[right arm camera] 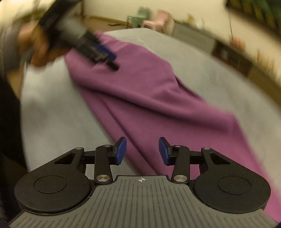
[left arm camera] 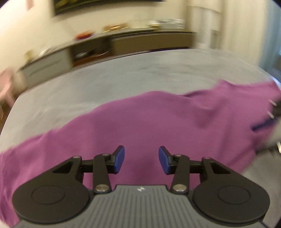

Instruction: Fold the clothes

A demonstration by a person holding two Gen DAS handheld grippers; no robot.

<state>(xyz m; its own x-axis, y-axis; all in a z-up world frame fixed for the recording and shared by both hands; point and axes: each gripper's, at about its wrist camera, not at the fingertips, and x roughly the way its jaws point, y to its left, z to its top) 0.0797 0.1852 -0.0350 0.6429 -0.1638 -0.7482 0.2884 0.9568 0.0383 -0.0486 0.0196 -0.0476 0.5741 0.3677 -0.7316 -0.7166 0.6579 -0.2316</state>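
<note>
A purple garment [left arm camera: 140, 122] lies spread in a long band across a grey bed sheet [left arm camera: 105, 79]. My left gripper [left arm camera: 141, 160] hovers over its near part, open, with nothing between the blue pads. In the right wrist view the same purple garment [right arm camera: 140, 98] runs diagonally with soft folds. My right gripper [right arm camera: 142, 150] stands open above the garment's near edge, holding nothing. The left gripper [right arm camera: 105, 56] shows blurred at the upper left, over the garment's far end, held by a hand [right arm camera: 38, 47]. The right gripper's fingertips [left arm camera: 263, 125] show blurred at the right edge of the left wrist view.
The grey sheet [right arm camera: 52, 108] covers the bed on both sides of the garment. A long low cabinet [left arm camera: 105, 47] with small items on top stands against the far wall. A pink chair [right arm camera: 158, 21] and a green one [right arm camera: 140, 14] stand beyond the bed.
</note>
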